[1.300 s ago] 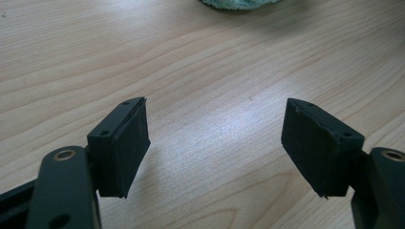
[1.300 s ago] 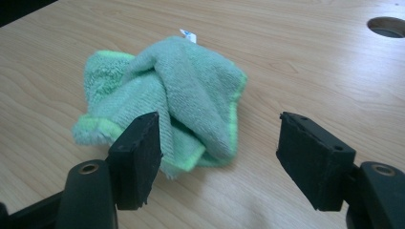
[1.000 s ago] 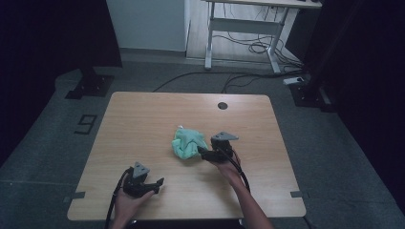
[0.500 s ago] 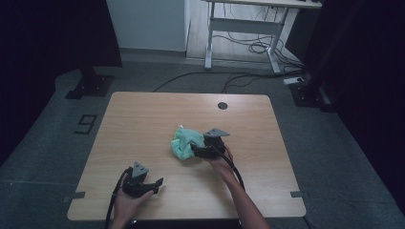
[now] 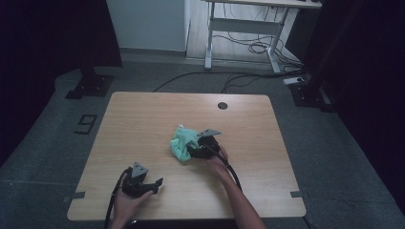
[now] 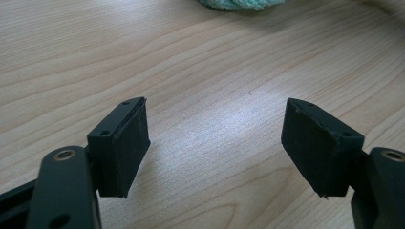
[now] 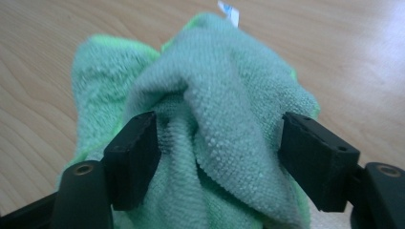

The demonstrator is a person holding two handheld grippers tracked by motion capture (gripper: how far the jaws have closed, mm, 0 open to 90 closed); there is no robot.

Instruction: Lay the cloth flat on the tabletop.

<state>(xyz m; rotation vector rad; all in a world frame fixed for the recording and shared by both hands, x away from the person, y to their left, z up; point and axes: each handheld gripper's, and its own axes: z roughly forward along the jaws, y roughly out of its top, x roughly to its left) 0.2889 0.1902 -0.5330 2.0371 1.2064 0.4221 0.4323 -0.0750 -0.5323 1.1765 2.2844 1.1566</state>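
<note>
Crumpled mint-green terry cloth (image 7: 210, 119), nubby looped weave, bunched mid-bench (image 5: 143, 124); small white tag (image 7: 229, 12) at far edge, print unreadable. Right claw (image 7: 219, 157) apart, straddling cloth fold. Left claw (image 6: 215, 143) apart over bare pale woodgrain, near front-left corner.

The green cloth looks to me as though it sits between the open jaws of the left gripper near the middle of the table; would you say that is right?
Not quite: it is the right gripper whose open jaws stand either side of the green cloth, as the right gripper view shows. The left gripper is open over bare table, with the cloth farther off.
</note>
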